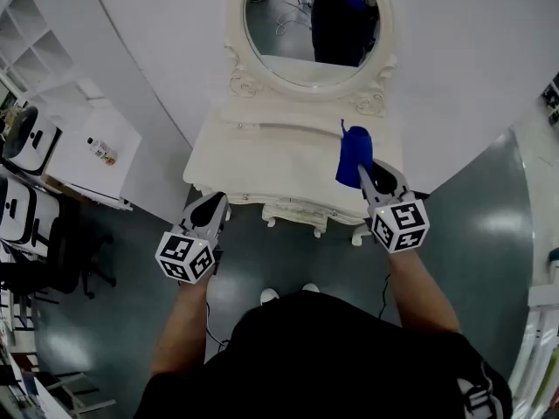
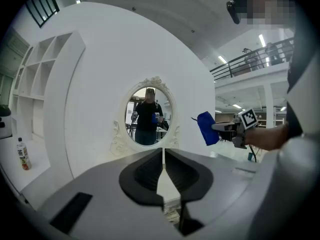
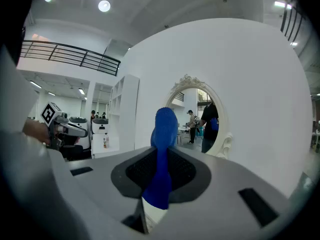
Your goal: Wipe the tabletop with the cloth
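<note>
A blue cloth (image 1: 354,154) hangs bunched from my right gripper (image 1: 369,176), which is shut on it above the right part of the white dressing table's top (image 1: 275,160). In the right gripper view the blue cloth (image 3: 162,159) is pinched between the dark pads and sticks up past them. My left gripper (image 1: 212,209) is held off the table's front left corner, shut with nothing in it; its pads (image 2: 150,176) meet in the left gripper view, where the cloth (image 2: 207,128) shows at the right.
An oval mirror (image 1: 310,24) in an ornate white frame stands at the back of the table against a curved white wall. A white shelf unit (image 1: 65,85) with a small bottle (image 1: 102,152) stands to the left. Dark chairs (image 1: 26,225) stand at far left on the grey floor.
</note>
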Demonstrator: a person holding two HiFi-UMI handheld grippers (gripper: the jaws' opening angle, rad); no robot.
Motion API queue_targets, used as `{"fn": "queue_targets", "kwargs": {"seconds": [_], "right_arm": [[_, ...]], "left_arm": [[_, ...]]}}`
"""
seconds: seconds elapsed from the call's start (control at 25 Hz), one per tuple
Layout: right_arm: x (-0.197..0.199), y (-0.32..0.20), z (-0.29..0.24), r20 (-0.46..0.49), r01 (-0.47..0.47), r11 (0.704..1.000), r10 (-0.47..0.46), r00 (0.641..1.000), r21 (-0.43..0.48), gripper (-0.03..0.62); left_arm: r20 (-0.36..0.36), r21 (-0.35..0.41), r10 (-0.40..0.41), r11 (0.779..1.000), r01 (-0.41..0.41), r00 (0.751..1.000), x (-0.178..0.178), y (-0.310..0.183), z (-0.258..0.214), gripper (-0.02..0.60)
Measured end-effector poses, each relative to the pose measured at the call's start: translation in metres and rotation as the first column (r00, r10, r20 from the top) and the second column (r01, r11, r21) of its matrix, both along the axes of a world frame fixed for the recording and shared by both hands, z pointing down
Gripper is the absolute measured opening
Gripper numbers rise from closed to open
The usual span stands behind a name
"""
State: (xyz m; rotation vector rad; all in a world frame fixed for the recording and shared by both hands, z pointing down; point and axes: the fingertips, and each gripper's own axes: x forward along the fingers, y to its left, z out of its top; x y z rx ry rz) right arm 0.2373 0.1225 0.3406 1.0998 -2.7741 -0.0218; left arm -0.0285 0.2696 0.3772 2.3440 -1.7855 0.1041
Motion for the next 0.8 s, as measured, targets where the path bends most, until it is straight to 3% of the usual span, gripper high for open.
{"fn": "queue_targets", "kwargs": {"seconds": [0.8], "right_arm": [[-0.101,0.055,-0.009,0.019,-0.058,0.998,0.058,0.998,0.004,0.049]], "left_arm": [[-0.025,-0.019,0.062,0.998,-0.063,0.998,-0.103,0.056,0.004,0.025]]}}
